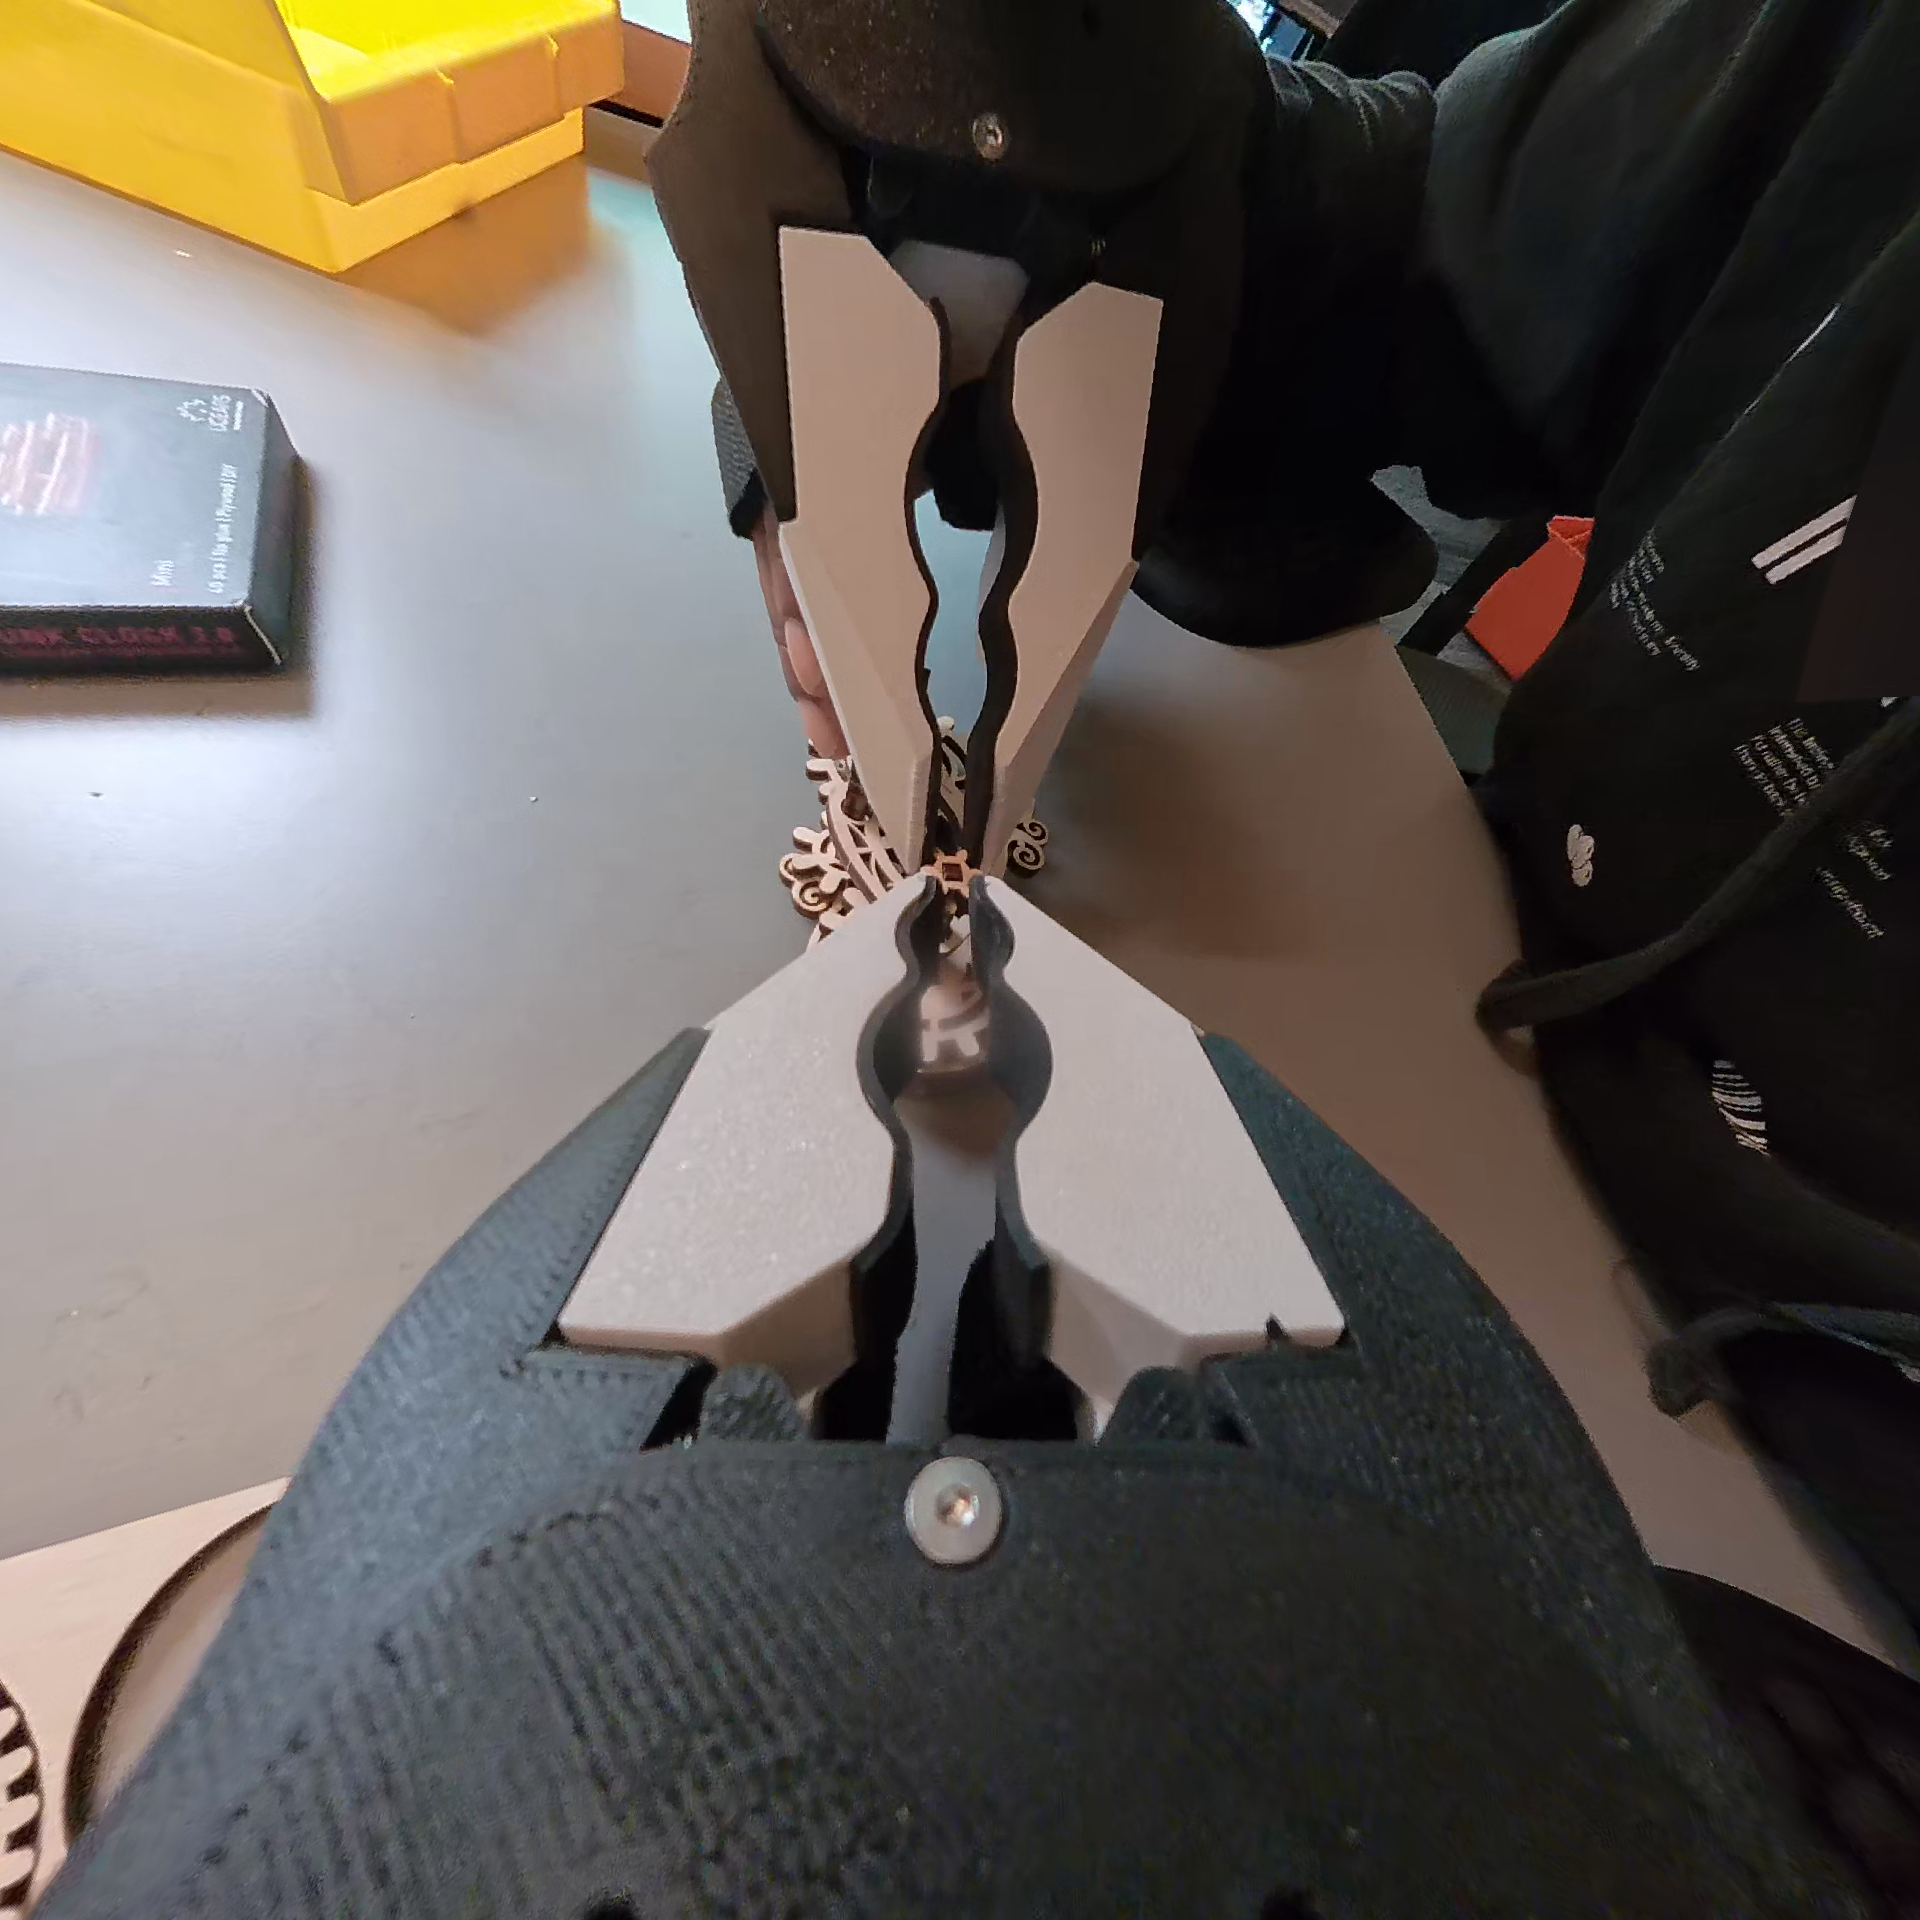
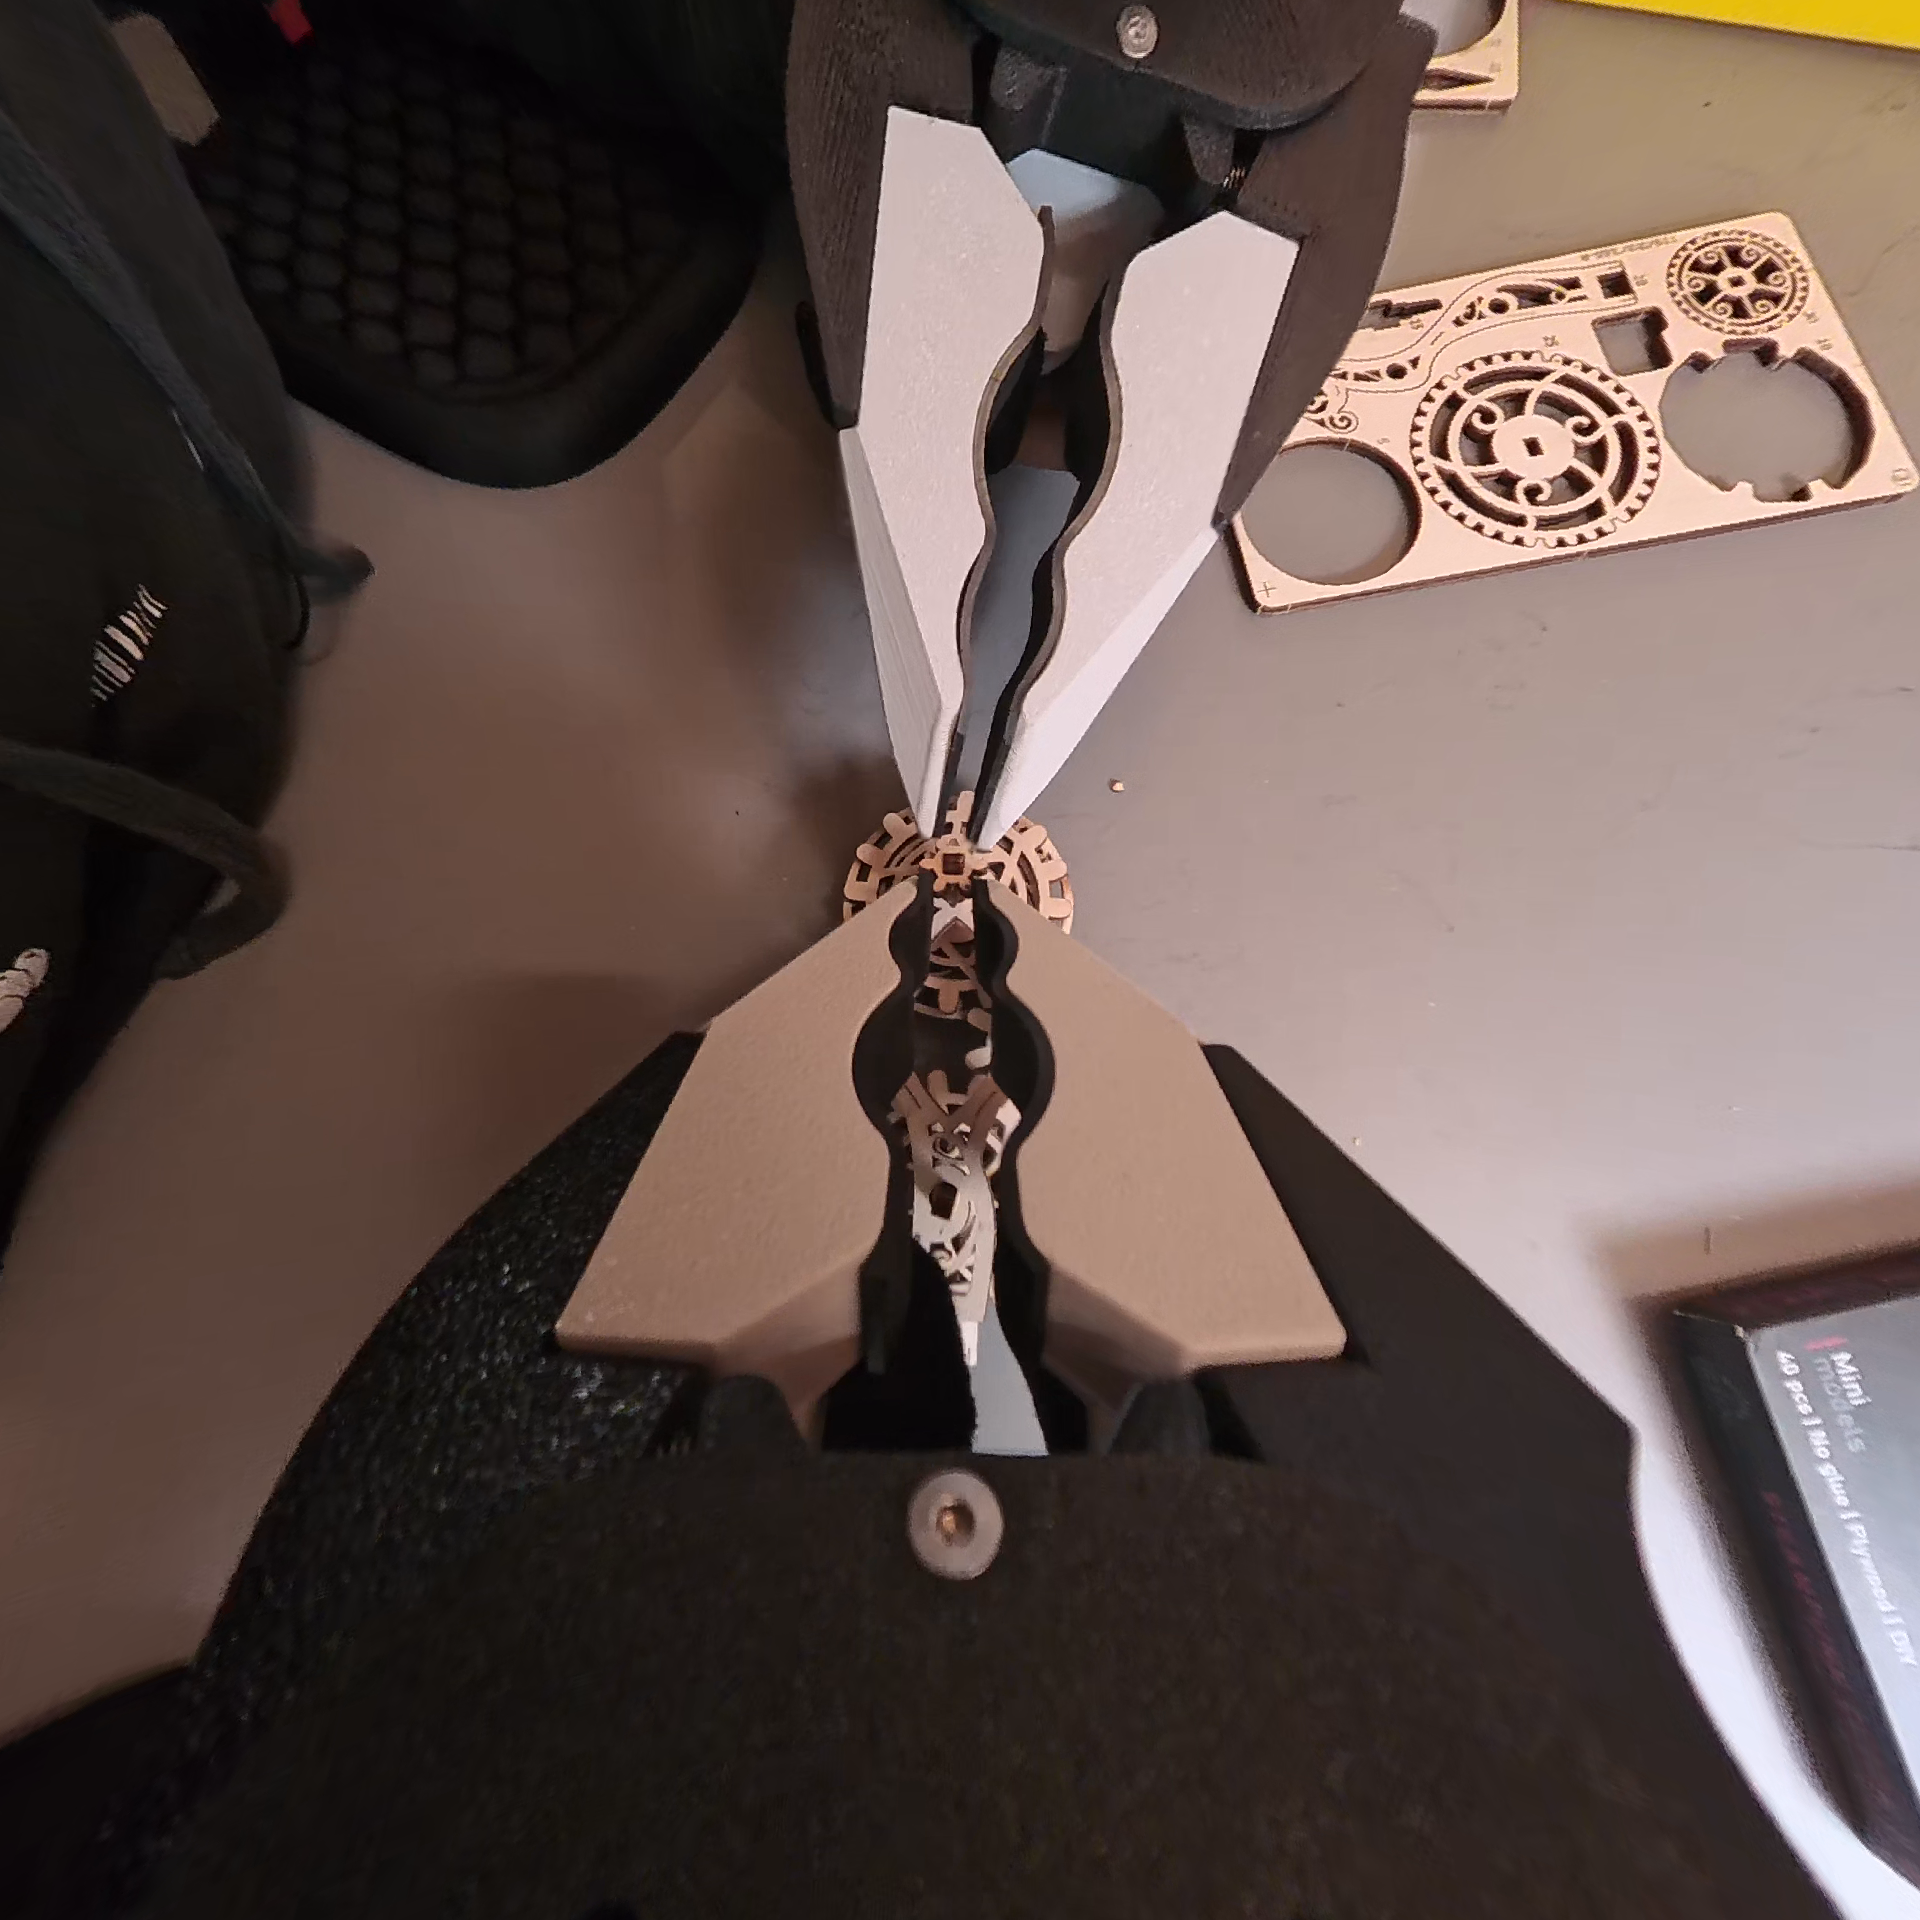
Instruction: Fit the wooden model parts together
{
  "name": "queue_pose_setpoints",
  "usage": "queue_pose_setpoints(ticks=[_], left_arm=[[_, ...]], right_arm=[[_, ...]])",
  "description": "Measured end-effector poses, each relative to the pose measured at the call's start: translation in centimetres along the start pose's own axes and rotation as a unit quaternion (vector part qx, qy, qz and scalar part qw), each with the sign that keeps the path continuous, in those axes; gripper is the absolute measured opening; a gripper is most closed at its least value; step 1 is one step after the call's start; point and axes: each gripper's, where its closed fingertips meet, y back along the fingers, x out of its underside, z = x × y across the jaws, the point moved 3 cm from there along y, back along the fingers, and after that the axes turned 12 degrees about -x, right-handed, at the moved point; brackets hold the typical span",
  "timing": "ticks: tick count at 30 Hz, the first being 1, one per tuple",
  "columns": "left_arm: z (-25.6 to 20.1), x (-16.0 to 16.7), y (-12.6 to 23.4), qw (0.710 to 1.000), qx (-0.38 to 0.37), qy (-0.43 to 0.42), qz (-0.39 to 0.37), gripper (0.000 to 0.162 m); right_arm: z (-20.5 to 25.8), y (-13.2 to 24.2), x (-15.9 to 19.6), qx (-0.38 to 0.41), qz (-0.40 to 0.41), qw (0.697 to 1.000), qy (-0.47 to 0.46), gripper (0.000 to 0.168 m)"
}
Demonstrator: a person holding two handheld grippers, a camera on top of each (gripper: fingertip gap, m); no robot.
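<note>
The two grippers meet tip to tip above the grey table. My left gripper (image 1: 951,896) is shut on a round wooden gear wheel (image 2: 881,864), which also shows through its finger gap (image 1: 951,1029). My right gripper (image 2: 951,896) is shut on a flat ornate wooden piece (image 2: 951,1143), whose scrolled end sticks out behind its tips in the left wrist view (image 1: 836,847). A tiny wooden pinion (image 2: 951,858) sits right where the tips meet; it also shows in the left wrist view (image 1: 951,869). How the parts join there is hidden by the fingers.
A laser-cut plywood sheet (image 2: 1558,416) with gears and empty cut-outs lies on the table (image 2: 1455,935). A black box (image 1: 135,520) lies near a yellow box (image 1: 312,125). Another plywood sheet (image 1: 62,1621) is at the near edge. A person's dark clothing (image 1: 1714,727) is close by. Less than 4 cm separates the two grippers' tips.
</note>
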Motion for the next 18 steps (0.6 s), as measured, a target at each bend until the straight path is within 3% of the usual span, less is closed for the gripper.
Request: queue_pose_setpoints(ticks=[5,18], left_arm=[[0.03,-0.13,0.43,1.0,-0.004,-0.006,-0.003,0.013],[-0.05,0.13,-0.1,0.999,-0.023,-0.032,0.008,0.005]], right_arm=[[0.36,0.81,-0.26,0.015,-0.003,1.0,0.008,0.013],[0.15,0.05,-0.06,0.04,-0.007,0.999,0.004,0.005]])
